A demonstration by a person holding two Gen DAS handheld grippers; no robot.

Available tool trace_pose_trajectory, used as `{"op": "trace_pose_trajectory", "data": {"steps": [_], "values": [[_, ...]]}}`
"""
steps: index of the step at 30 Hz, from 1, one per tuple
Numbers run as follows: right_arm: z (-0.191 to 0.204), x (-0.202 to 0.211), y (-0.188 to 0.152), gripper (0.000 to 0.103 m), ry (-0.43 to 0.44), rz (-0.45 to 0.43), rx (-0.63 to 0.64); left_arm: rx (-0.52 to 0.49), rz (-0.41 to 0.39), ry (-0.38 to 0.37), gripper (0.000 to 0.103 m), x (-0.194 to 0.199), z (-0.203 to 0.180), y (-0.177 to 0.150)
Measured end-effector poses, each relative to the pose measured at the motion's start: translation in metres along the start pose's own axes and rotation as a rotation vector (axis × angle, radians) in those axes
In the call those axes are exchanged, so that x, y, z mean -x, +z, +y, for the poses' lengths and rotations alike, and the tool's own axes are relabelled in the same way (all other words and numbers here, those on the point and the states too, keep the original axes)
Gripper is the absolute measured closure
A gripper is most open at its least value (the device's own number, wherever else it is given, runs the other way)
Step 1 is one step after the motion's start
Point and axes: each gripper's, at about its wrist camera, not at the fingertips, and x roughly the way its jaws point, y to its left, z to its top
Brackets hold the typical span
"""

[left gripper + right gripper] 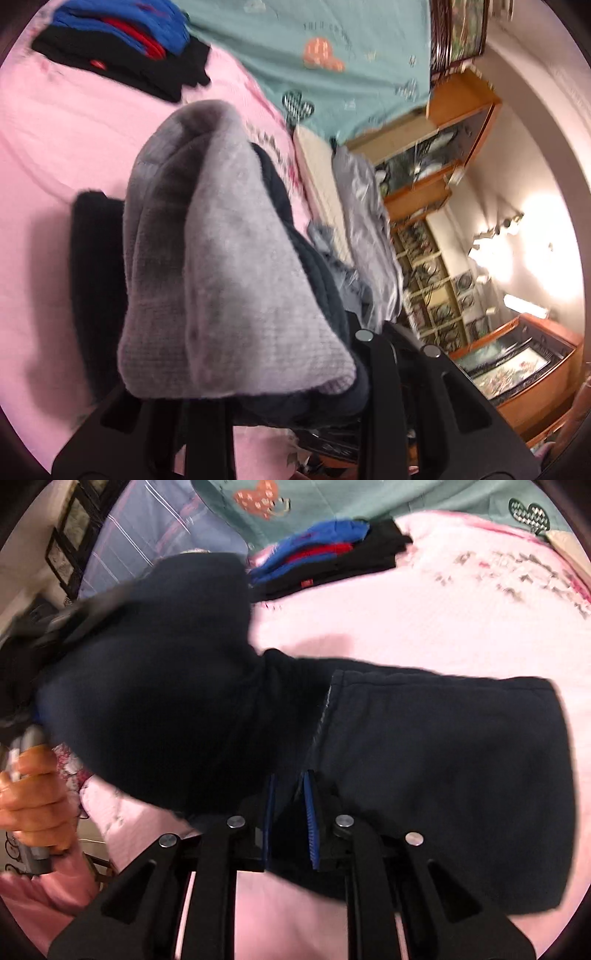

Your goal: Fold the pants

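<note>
Both grippers (pixel 295 369) (pixel 291 812) clamp the navy pants (pixel 424 757); no readable writing.

You are working in a home bedroom: a pink bedspread (pixel 55 155), folded clothes (pixel 332 561), wooden display cabinets (pixel 450 147).

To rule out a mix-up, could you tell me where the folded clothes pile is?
The folded clothes pile lies on the pink bedspread, beside the teal sheet.
</note>
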Motion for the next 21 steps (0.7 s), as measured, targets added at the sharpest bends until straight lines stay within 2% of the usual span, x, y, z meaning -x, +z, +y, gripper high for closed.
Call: {"op": "trace_pose_trajectory", "data": {"steps": [4, 6, 7, 8, 9, 10, 11, 12, 13, 14, 16, 17, 21], "values": [[-0.021, 0.026, -0.013, 0.087, -0.050, -0.023, -0.032, -0.053, 0.088, 0.125, 0.076, -0.056, -0.003, -0.007], [-0.033, 0.035, -0.024, 0.086, -0.055, -0.026, -0.064, -0.080, 0.118, 0.174, 0.066, -0.071, -0.005, -0.014], [-0.037, 0.039, -0.028, 0.086, -0.053, -0.031, -0.076, -0.101, 0.116, 0.186, 0.057, -0.073, -0.011, -0.015], [-0.042, 0.044, -0.032, 0.085, -0.038, -0.039, -0.090, -0.124, 0.114, 0.188, 0.042, -0.072, -0.016, -0.016], [-0.045, 0.047, -0.035, 0.076, -0.021, -0.047, -0.102, -0.158, 0.110, 0.189, 0.036, -0.071, -0.024, -0.018], [-0.048, 0.053, -0.037, 0.069, 0.000, -0.063, -0.115, -0.195, 0.098, 0.198, 0.033, -0.067, -0.033, -0.020], [-0.051, 0.058, -0.040, 0.055, 0.016, -0.079, -0.120, -0.255, 0.084, 0.220, 0.029, -0.061, -0.045, -0.023], [-0.053, 0.060, -0.039, 0.054, 0.024, -0.084, -0.116, -0.294, 0.072, 0.234, 0.025, -0.055, -0.053, -0.026], [-0.053, 0.061, -0.039, 0.054, 0.026, -0.086, -0.107, -0.337, 0.038, 0.265, 0.013, -0.046, -0.060, -0.028], [-0.054, 0.063, -0.039, 0.054, 0.018, -0.089, -0.094, -0.365, -0.002, 0.299, 0.008, -0.036, -0.062, -0.032], [-0.054, 0.065, -0.040, 0.054, 0.004, -0.092, -0.080, -0.422, -0.099, 0.396, 0.005, -0.012, -0.059, -0.037], [-0.055, 0.066, -0.041, 0.054, 0.005, -0.091, -0.075, -0.428, -0.121, 0.429, 0.004, -0.003, -0.055, -0.038], [-0.058, 0.064, -0.043, 0.053, -0.006, -0.075, -0.069, -0.342, -0.137, 0.526, 0.004, 0.020, -0.019, -0.035]]}}
